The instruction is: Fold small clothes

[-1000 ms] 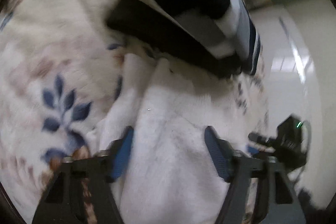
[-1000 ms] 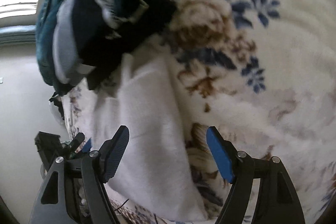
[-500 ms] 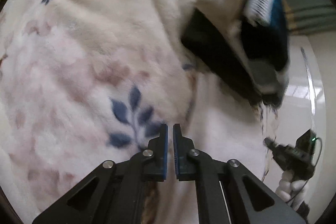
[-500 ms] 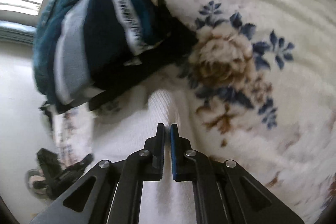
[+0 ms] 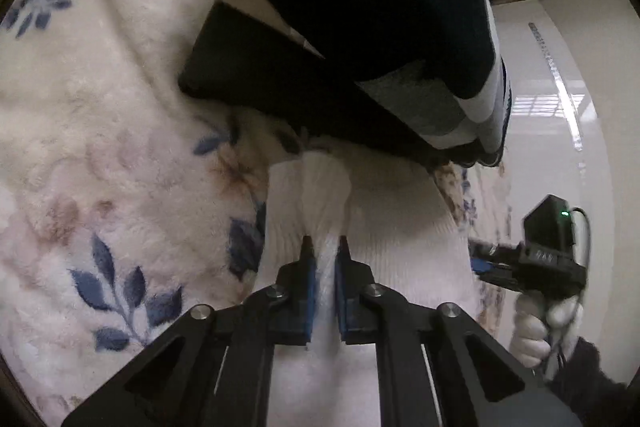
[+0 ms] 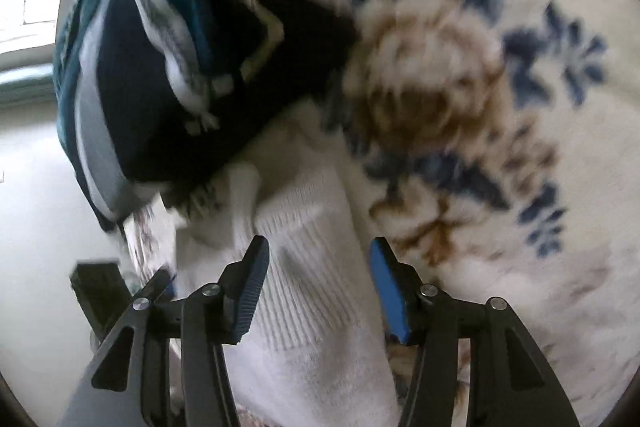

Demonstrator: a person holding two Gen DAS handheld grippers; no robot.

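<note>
The fingers (image 5: 306, 291) of the left gripper (image 5: 323, 247) are nearly pressed together, pinching a raised ridge of a white ribbed knit garment (image 5: 384, 227) between their blue pads. This garment lies on a cream fleece blanket (image 5: 100, 147) printed with blue leaves and brown flowers. Just beyond the garment, touching its far edge, sits a stack of folded clothes (image 5: 360, 27) in black, navy, teal, grey and white. To the right of the garment in the left wrist view, the right gripper's handle appears, held by a hand in a pale glove (image 5: 536, 327). In the right wrist view, the right gripper (image 6: 320, 251) has its fingers (image 6: 250, 291) spread apart, one on each side of the white garment (image 6: 304, 287), which passes between them without being squeezed. The same clothes stack (image 6: 160, 67) sits beyond the garment, and the floral blanket (image 6: 500, 107) spreads to the garment's right.
</note>
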